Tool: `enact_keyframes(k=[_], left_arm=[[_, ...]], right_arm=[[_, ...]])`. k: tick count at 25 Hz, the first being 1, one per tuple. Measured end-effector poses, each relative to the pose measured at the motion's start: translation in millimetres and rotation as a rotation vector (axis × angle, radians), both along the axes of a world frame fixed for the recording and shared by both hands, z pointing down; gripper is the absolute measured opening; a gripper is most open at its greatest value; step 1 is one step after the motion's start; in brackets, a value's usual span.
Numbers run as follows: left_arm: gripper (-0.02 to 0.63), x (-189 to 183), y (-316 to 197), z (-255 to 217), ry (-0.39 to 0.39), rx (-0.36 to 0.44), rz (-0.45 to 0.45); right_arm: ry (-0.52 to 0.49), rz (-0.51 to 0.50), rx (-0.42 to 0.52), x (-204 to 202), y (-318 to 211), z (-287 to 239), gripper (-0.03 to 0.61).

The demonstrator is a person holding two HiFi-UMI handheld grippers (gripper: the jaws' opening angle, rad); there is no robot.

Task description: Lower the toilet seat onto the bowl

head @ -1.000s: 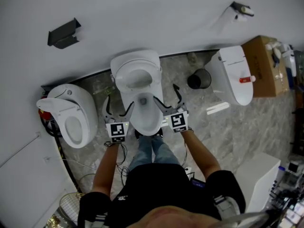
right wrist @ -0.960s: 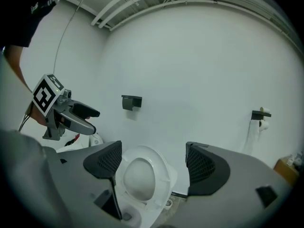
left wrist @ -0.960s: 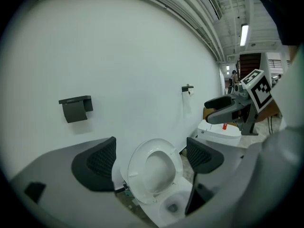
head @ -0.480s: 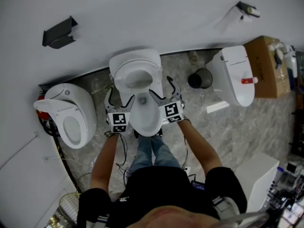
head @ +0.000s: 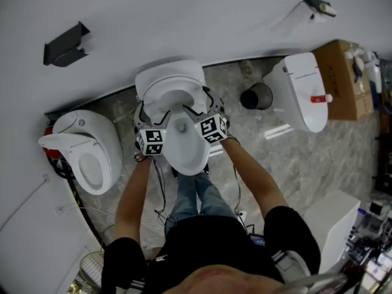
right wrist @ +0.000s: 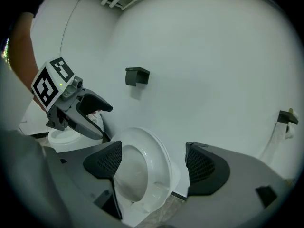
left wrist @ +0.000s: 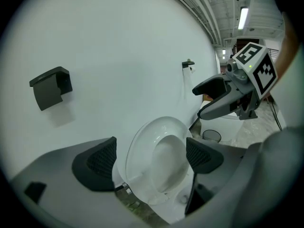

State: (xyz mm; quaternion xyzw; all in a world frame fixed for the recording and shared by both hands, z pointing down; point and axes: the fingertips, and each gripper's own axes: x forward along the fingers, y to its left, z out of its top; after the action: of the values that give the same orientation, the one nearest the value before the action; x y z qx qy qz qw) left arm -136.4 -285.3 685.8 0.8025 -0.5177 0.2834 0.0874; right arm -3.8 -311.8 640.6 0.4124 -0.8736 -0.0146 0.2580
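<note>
The white toilet seat (head: 174,94) stands raised against the wall above the bowl (head: 184,144). My left gripper (head: 143,110) is open beside the seat's left edge, and my right gripper (head: 212,100) is open beside its right edge. In the left gripper view the seat ring (left wrist: 142,160) shows upright between the spread pads of the left gripper (left wrist: 149,159), with the right gripper (left wrist: 223,99) hanging beyond. In the right gripper view the seat (right wrist: 159,165) sits between the spread pads of the right gripper (right wrist: 154,164), and the left gripper (right wrist: 80,110) is at the left. I cannot tell whether either touches the seat.
Another toilet (head: 86,152) stands to the left and a third (head: 300,94) to the right. A black bin (head: 257,98) and a cardboard box (head: 343,81) are on the right. A black holder (head: 61,45) hangs on the wall. The person's legs stand at the bowl's front.
Both grippers have moved forward from the bowl's sides up to the raised seat's edges. The seat has stayed upright.
</note>
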Motion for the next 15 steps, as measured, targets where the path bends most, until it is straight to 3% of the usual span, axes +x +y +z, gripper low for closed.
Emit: enact_keyframes(k=[15], left_arm=[[0.453,-7.6,-50.4,54.9,-0.079,-0.088,0.007]], right_arm=[[0.154,-0.042,-0.086,-16.6,-55.4,70.6,0.420]])
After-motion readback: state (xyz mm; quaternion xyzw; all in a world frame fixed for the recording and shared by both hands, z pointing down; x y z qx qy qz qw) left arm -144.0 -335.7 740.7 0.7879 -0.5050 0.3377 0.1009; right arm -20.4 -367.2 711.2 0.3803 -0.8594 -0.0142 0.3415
